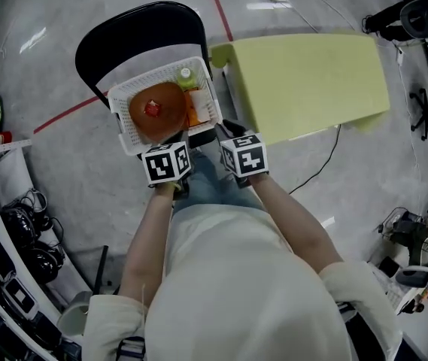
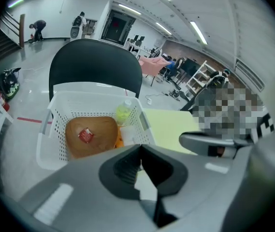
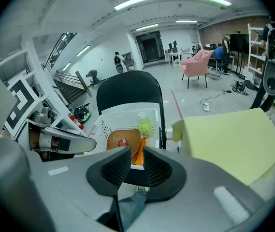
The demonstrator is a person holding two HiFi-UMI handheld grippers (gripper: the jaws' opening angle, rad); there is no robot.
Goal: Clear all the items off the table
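A white perforated basket [image 1: 127, 138] sits on the seat of a black chair [image 1: 138, 28]. In it lie a brown round loaf [image 1: 157, 111] with a red label, a green bottle [image 1: 186, 78] and an orange packet [image 1: 192, 111]. The yellow-green table [image 1: 311, 81] to the right is bare. My left gripper [image 1: 170, 150] hovers at the basket's near edge, jaws shut and empty [image 2: 140, 149]. My right gripper [image 1: 234, 134] hangs beside the basket's near right corner, jaws apart with nothing between them [image 3: 137, 158]. The loaf [image 2: 91, 134] and bottle [image 2: 123, 112] also show in the left gripper view.
A white shelf [image 1: 3, 201] with headphones and gear curves along the left. Cables [image 1: 326, 156] trail over the grey floor below the table. Red tape lines [image 1: 217, 6] cross the floor. Equipment [image 1: 417, 254] crowds the right edge.
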